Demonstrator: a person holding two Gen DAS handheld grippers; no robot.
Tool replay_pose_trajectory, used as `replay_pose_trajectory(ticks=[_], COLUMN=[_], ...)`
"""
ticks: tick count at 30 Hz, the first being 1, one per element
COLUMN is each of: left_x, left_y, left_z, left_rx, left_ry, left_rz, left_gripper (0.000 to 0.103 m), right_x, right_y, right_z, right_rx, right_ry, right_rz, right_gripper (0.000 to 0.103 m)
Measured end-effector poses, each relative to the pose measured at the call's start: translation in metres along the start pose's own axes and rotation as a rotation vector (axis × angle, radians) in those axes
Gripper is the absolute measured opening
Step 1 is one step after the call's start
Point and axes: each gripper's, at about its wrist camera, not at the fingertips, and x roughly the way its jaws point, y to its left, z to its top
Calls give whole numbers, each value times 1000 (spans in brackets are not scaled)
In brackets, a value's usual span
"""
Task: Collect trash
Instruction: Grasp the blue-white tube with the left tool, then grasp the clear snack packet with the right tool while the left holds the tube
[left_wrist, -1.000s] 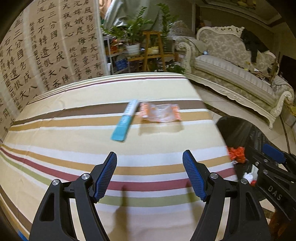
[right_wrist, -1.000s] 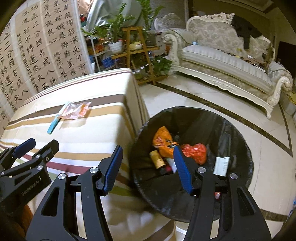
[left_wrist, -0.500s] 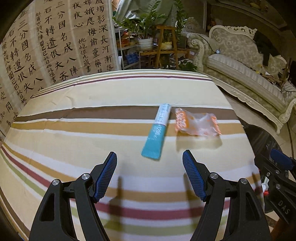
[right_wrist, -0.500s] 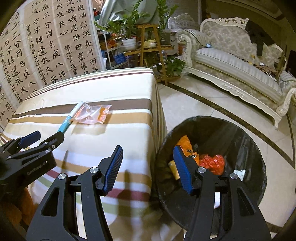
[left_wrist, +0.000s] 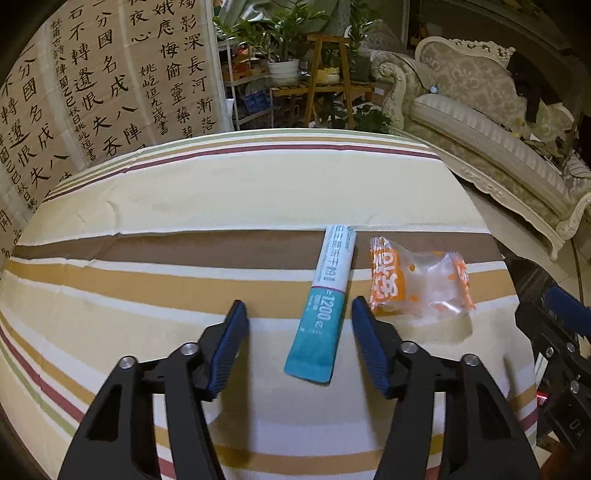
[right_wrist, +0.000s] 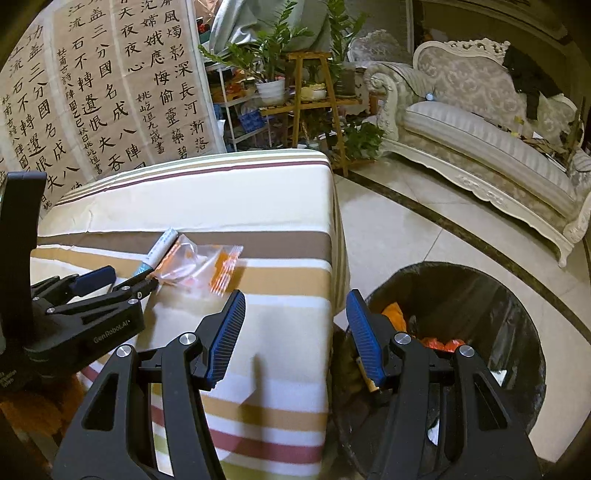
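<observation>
Two pieces of trash lie on the striped tabletop (left_wrist: 221, 192): one teal sachet (left_wrist: 327, 306) at frame centre and one orange-and-clear wrapper (left_wrist: 421, 282) just right of it. The left gripper (left_wrist: 297, 328), fingers spread, has moved closer, now bracketing the sachet's lower end. The right gripper (right_wrist: 295, 328), fingers spread and empty, has swung tableward; the bin (right_wrist: 480, 295) at lower right is partly hidden behind it.

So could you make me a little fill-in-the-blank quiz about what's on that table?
1. The teal-and-white sachet lies on the ____ tablecloth.
2. Beside it lies a clear wrapper printed in ____.
3. The left gripper stands ____.
4. The black bin stands on the ____.

Answers: striped; orange; open; floor
</observation>
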Motion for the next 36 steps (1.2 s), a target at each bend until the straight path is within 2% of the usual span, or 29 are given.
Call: replay_pose_trajectory(ticks=[6, 17, 25, 36], left_x=[-3, -10, -21, -26], left_y=[-4, 12, 35, 65], left_z=[-3, -7, -15, -25], left_rx=[39, 3, -28, -85], left_ry=[-21, -19, -29, -24], left_rz=[2, -18, 11, 50], left_gripper=[21, 21, 21, 21], right_x=[4, 14, 42, 41], right_y=[6, 19, 22, 39], right_z=[6, 22, 40, 22], right_rx=[-12, -35, -39, -71], right_ry=[-3, -9, 24, 79], right_rz=[6, 3, -22, -10], right_gripper=[55, 56, 55, 55])
